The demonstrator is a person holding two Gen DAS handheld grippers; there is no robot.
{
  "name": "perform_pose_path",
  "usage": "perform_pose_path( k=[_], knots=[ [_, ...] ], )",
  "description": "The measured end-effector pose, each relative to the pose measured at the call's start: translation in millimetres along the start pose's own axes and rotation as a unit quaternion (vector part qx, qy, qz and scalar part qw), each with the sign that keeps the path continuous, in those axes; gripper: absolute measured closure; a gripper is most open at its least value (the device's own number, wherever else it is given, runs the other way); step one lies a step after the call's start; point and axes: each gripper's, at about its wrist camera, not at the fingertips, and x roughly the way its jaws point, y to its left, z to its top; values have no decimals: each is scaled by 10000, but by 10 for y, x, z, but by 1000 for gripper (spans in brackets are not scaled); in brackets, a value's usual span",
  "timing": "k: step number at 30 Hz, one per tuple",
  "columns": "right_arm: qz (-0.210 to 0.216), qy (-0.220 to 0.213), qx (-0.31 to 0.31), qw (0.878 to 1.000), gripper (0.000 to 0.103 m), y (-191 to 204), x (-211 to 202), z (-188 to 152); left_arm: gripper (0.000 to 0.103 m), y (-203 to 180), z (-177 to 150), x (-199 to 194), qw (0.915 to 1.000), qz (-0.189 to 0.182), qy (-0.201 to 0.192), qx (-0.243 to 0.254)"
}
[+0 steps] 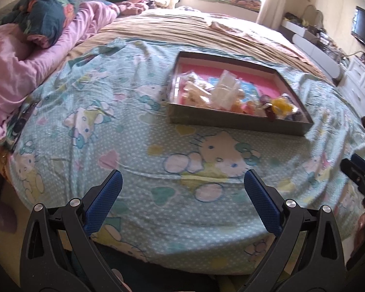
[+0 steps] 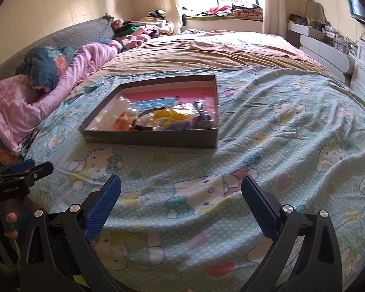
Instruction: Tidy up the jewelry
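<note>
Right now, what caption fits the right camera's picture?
Open right gripper hovers over the bed sheet, facing the box.

Bed: sheet, jewelry box, quilt.

One readable marking

The only legible text was a small white brand mark, apparently "GenRobot.AI", printed on the black body of the left gripper at the left edge of the right wrist view. The blue card in the box bore print too blurred to read.
</note>
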Motion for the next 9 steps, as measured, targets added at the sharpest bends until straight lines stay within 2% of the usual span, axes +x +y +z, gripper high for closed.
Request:
perform_pose_path(
  k=[2, 5, 9],
  knots=[
    [-271, -35, 134, 9995, 5, -202, 85, 61, 9, 146, 75, 93, 9997, 125, 61, -215],
    [-903, -91, 446, 9949, 5, -709, 248, 206, 10, 483, 255, 335, 9973, 326, 240, -619],
    [-1765, -34, 936, 9798, 5, -1490, 471, 430, 9, 1038, 584, 803, 9895, 1029, 398, -937]
  ],
)
